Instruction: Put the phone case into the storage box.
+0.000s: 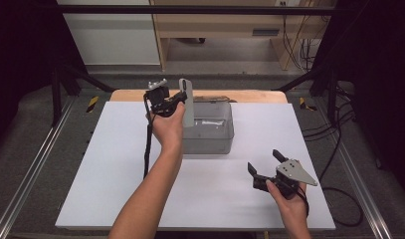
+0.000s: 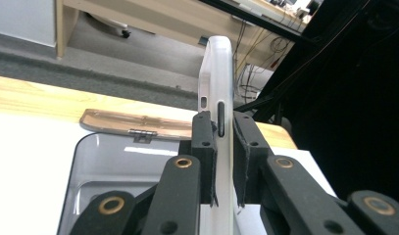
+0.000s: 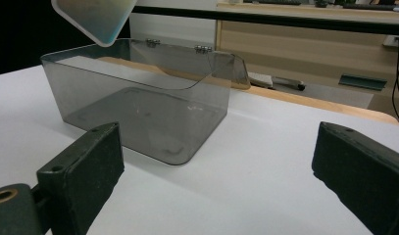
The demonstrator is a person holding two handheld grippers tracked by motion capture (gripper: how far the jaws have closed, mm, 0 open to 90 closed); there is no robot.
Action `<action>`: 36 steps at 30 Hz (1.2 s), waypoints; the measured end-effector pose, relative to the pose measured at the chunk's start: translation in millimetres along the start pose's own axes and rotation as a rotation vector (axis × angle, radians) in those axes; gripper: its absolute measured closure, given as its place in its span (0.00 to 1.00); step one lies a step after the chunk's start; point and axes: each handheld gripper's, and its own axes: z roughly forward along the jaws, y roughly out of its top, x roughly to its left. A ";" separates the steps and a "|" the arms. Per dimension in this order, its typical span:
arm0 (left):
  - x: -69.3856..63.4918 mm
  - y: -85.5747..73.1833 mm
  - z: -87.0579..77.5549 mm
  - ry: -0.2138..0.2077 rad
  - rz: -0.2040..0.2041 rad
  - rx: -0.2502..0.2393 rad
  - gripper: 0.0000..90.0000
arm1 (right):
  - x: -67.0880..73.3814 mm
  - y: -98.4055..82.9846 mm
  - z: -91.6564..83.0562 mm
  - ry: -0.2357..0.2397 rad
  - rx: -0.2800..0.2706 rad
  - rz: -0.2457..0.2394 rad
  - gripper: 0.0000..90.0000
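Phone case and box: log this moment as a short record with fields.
held item: translucent white phone case, upright, edge-on in the left gripper view
left gripper: shut on the phone case, fingers pressing both sides
case position: above the box, at its left side in the high view
box: clear grey plastic box, lid open and hinged back, on the white table
right gripper: open, nothing between its fingers, low over the table, near right of the box

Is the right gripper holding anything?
No, the right gripper has its jaws spread wide over bare white table, with nothing between them.
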 end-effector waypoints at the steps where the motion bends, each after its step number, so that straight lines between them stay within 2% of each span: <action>1: 0.5 -1.3 0.9 0.004 -0.002 0.004 0.90 | 0.1 0.0 0.0 0.000 0.001 -0.002 0.06; 8: 7.4 -12.0 8.7 0.038 -0.027 0.039 0.90 | -0.3 0.0 0.4 0.004 0.002 0.004 0.06; 20: 24.4 -22.3 21.9 0.097 -0.038 0.084 0.90 | 2.1 1.2 3.7 0.022 -0.001 0.001 0.06; 26: 32.6 -29.7 29.2 0.113 -0.061 0.110 0.90 | 4.0 1.7 3.7 0.033 0.001 -0.004 0.06; 36: 42.0 -38.2 34.7 0.133 -0.064 0.151 0.90 | 3.2 1.2 4.1 0.037 0.006 0.002 0.06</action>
